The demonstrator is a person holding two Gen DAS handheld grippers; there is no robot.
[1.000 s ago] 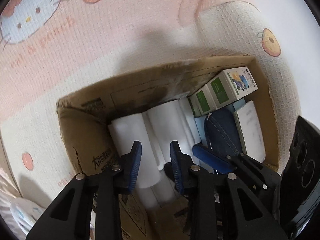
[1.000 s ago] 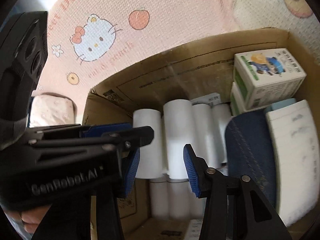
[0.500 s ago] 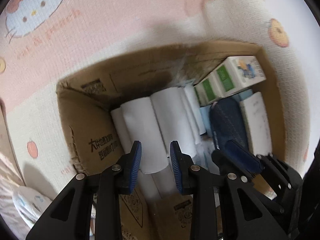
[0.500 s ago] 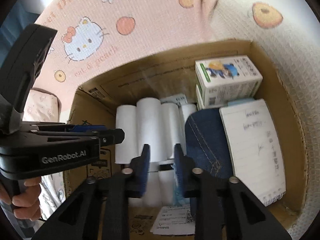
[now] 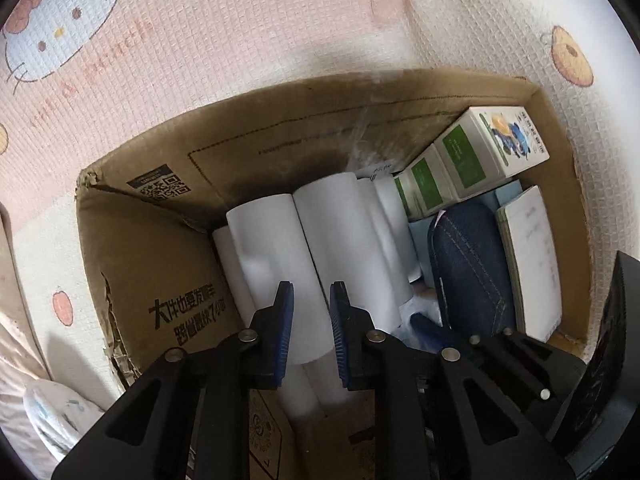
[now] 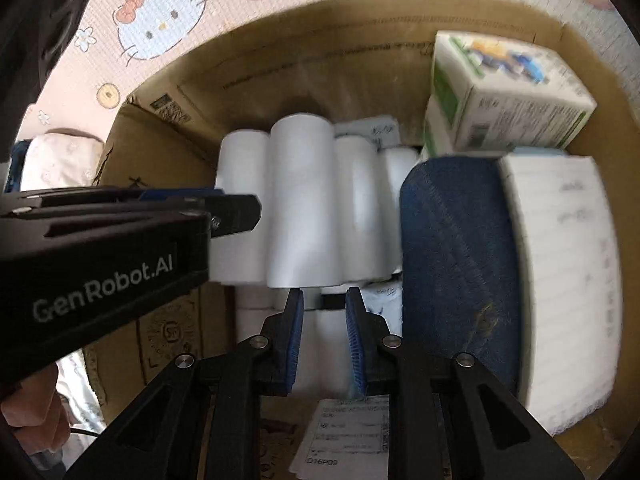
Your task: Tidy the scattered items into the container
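Observation:
A brown cardboard box point(image 5: 152, 264) point(image 6: 160, 152) sits on a pink Hello Kitty mat. In it lie several white rolls point(image 5: 280, 248) point(image 6: 300, 200), a blue denim case point(image 5: 468, 264) point(image 6: 452, 248), a white notepad point(image 5: 532, 256) point(image 6: 568, 272) and green-and-white cartons point(image 5: 488, 152) point(image 6: 500, 96). My left gripper point(image 5: 311, 328) hovers over the rolls, jaws narrowly apart and empty. My right gripper point(image 6: 324, 332) hovers over the box's near side, jaws narrowly apart and empty. The left gripper's body point(image 6: 100, 256) shows at the left of the right wrist view.
The pink mat point(image 5: 240, 40) point(image 6: 168, 28) surrounds the box. A paper label point(image 6: 348, 432) lies at the box's near edge. A pale cushion point(image 6: 60, 156) lies left of the box. A white patterned item point(image 5: 52, 420) lies at lower left.
The right gripper's jaws closed from wide open to a narrow gap a second ago, then dropped closer to the box contents. The left gripper stayed over the rolls with little movement.

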